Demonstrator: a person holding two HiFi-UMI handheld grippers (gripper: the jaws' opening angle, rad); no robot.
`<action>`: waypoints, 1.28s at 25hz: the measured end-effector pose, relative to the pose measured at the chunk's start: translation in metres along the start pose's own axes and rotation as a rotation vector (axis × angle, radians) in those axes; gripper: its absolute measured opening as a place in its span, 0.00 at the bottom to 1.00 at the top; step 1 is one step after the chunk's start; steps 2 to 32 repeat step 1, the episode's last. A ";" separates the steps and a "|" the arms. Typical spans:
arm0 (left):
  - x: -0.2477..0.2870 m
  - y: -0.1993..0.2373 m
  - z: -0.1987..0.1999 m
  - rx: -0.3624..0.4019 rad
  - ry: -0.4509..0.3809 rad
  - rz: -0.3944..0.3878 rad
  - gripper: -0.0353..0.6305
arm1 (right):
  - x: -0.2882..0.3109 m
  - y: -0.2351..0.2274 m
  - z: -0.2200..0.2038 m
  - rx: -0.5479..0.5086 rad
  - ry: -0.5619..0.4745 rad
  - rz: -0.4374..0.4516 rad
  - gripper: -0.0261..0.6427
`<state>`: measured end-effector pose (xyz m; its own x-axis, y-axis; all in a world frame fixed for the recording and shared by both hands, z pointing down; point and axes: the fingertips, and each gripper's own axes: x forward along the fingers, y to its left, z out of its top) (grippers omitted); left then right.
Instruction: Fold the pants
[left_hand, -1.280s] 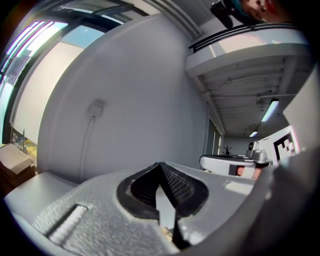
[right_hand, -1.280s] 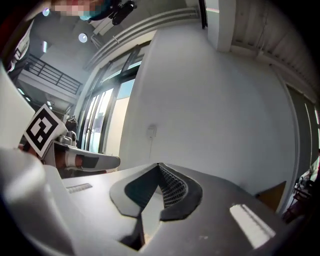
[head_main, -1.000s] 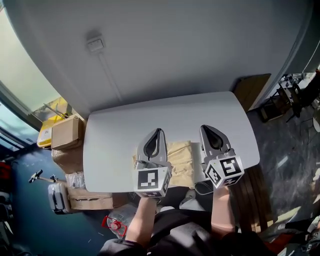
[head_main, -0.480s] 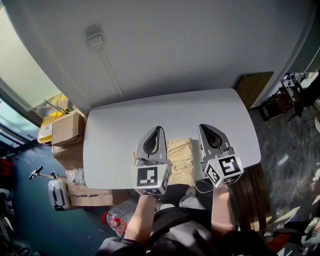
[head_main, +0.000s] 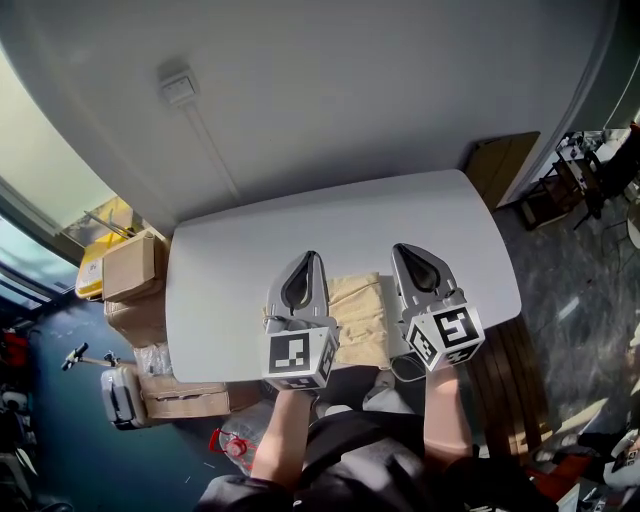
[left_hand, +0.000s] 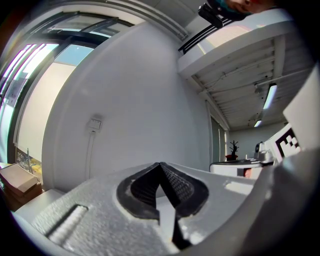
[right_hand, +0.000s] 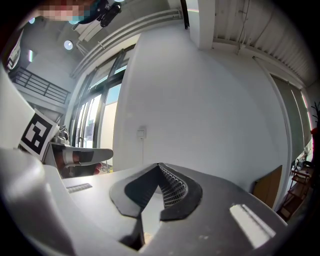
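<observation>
The beige pants (head_main: 358, 318) lie folded into a small stack near the front edge of the pale grey table (head_main: 250, 250). My left gripper (head_main: 313, 258) is held level above the stack's left edge, and my right gripper (head_main: 400, 250) above its right edge. Both point toward the far wall. In the left gripper view the left gripper (left_hand: 160, 165) has its jaws shut, tips meeting with nothing between them. The right gripper (right_hand: 160, 166) is likewise shut and empty in its own view. The grippers hide part of the pants in the head view.
Cardboard boxes (head_main: 130, 265) and a suitcase (head_main: 118, 393) stand on the floor left of the table. A wooden board (head_main: 500, 165) leans at the back right. A wall box (head_main: 177, 88) with a cable sits on the wall behind the table.
Neither gripper has moved and the pants lie as before. Only the head view has shifted slightly.
</observation>
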<state>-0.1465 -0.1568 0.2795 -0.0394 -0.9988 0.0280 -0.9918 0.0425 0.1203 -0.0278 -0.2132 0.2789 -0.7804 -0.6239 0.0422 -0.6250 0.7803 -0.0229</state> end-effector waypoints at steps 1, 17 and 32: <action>0.000 -0.001 -0.001 -0.004 0.006 0.001 0.06 | -0.001 -0.001 0.001 -0.001 -0.001 -0.001 0.04; 0.000 -0.001 -0.001 -0.004 0.006 0.001 0.06 | -0.001 -0.001 0.001 -0.001 -0.001 -0.001 0.04; 0.000 -0.001 -0.001 -0.004 0.006 0.001 0.06 | -0.001 -0.001 0.001 -0.001 -0.001 -0.001 0.04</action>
